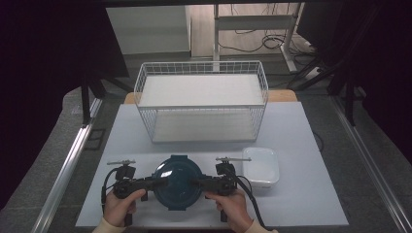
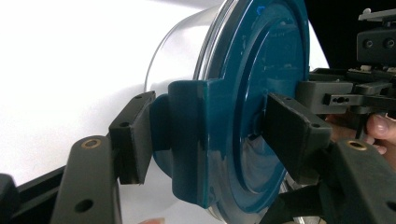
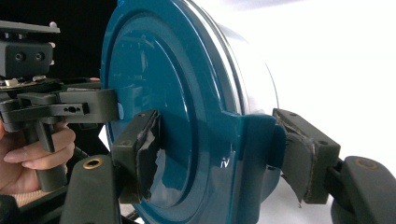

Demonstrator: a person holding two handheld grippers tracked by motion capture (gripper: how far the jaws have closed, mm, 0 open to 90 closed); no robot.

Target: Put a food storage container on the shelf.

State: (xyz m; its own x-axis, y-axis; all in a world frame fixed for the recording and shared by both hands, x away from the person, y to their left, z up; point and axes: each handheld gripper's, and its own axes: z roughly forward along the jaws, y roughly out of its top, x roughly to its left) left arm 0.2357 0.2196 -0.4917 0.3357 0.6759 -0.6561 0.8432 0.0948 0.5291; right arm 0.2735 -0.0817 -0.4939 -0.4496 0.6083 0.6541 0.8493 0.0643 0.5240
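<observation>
Both tongs, the left tongs point(image 1: 163, 183) and the right tongs point(image 1: 194, 183), pinch opposite side clips of the blue lid point(image 1: 178, 180) on a round steel container point(image 2: 187, 42) near the desk's point(image 1: 311, 194) front edge. If one side lets go or pulls harder, I judge the container could tilt or slide toward the white tub point(image 1: 261, 167).

The blue lid point(image 1: 177, 180) hides whatever lies inside the metal container point(image 2: 180, 51).

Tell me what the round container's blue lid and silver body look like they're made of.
Blue lid: probably glossy moulded plastic, given its sheen, stepped rings and chunky latch tabs. Silver body: looks like brushed or satin metal, likely stainless steel, with soft grey reflections; that's a guess.
</observation>
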